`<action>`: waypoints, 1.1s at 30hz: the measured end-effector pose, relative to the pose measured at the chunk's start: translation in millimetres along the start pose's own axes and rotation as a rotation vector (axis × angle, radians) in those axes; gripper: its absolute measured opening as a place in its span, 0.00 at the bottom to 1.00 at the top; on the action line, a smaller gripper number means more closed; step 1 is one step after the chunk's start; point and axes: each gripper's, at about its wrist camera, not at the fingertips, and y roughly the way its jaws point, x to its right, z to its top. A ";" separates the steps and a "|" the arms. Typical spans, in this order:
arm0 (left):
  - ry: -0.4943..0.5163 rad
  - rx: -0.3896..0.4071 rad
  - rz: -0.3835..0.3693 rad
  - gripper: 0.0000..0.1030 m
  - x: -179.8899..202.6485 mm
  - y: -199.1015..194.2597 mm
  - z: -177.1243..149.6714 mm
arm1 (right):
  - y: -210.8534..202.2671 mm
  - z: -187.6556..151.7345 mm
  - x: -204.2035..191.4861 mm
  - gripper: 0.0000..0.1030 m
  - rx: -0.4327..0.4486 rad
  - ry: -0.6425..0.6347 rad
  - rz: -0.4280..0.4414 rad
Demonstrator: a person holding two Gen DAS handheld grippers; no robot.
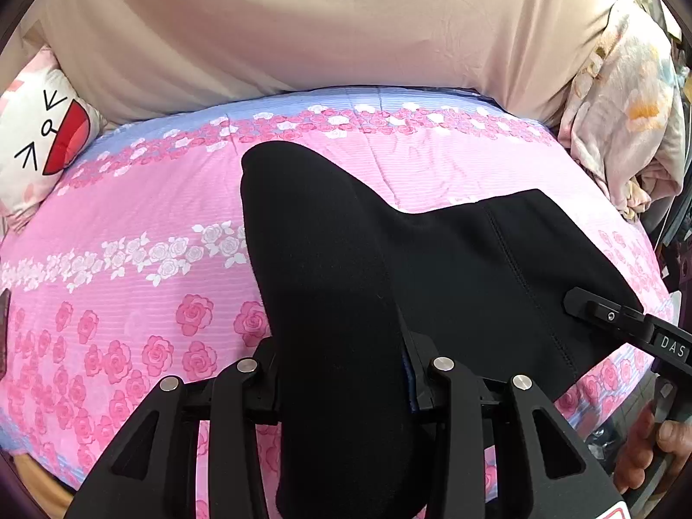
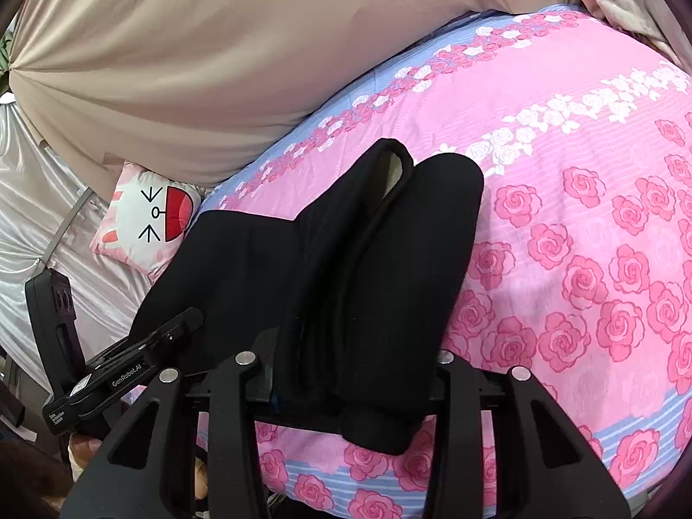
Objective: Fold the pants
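Black pants (image 1: 454, 259) lie on a pink rose-print bedsheet (image 1: 129, 216). In the left wrist view, my left gripper (image 1: 341, 372) is shut on a raised fold of the pants, and the cloth hides its fingertips. My right gripper (image 1: 605, 315) comes in from the right edge onto the pants. In the right wrist view, my right gripper (image 2: 350, 372) is shut on a bunched, thick-hemmed part of the pants (image 2: 389, 259), lifted off the sheet (image 2: 584, 238). My left gripper (image 2: 142, 354) shows at the lower left, on the same garment.
A cat-face cushion (image 1: 39, 138) (image 2: 151, 216) lies at the bed's left end. Beige fabric (image 1: 302, 21) rises behind the bed. A floral blanket heap (image 1: 627, 108) sits at the right. Shiny white cloth (image 2: 43, 199) hangs at the left. A hand (image 1: 648, 445) holds the right gripper's handle.
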 end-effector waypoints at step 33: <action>-0.017 0.197 -0.011 0.34 -31.6 -27.6 83.5 | -1.8 84.6 -72.6 0.36 0.121 -0.202 0.090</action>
